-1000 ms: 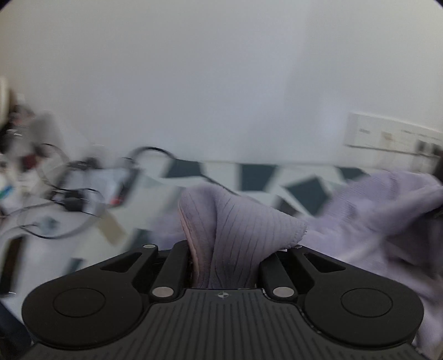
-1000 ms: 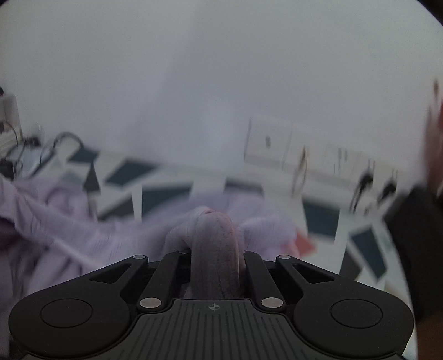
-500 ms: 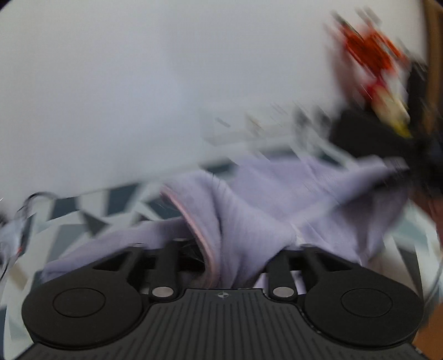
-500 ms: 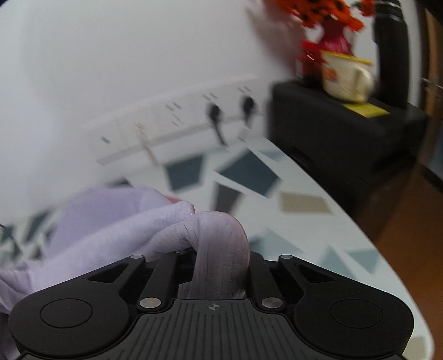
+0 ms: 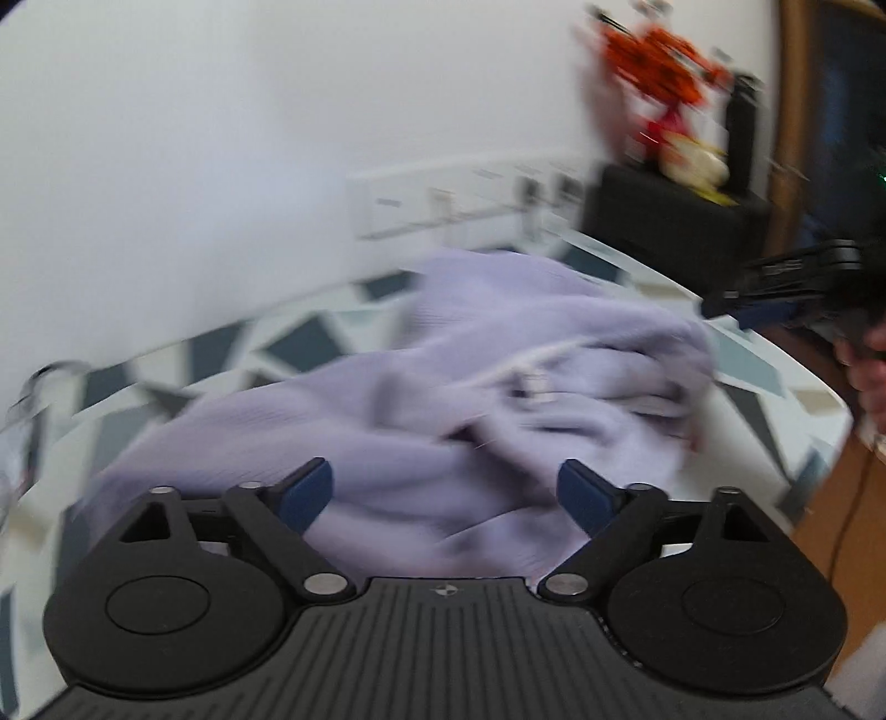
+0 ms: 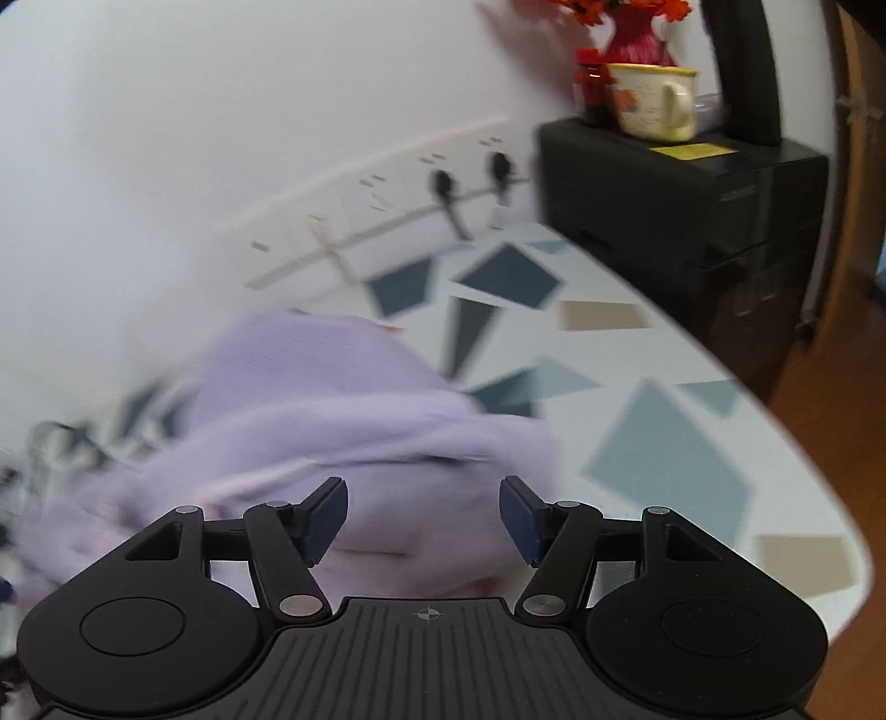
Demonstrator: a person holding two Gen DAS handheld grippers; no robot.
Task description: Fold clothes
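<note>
A lilac ribbed garment [image 5: 498, 399] lies in a crumpled heap on the white table with blue and beige shapes [image 5: 310, 343]. My left gripper [image 5: 446, 495] is open, its blue pads apart just above the cloth and holding nothing. In the right wrist view the same garment [image 6: 332, 421] is bunched at the lower left, and my right gripper [image 6: 423, 518] is open over its near edge. The right gripper [image 5: 736, 307] also shows at the far right of the left wrist view, beyond the heap. Both views are motion-blurred.
A black cabinet [image 6: 681, 221] stands at the table's far right end with a mug [image 6: 653, 99] and a red vase of orange flowers [image 6: 631, 33] on it. A socket strip with plugs [image 6: 443, 188] runs along the white wall. Wooden floor [image 6: 819, 399] lies past the table's right edge.
Both grippers were shut on folds of the lilac garment; both have opened and let it go. The garment has dropped into a heap on the table.
</note>
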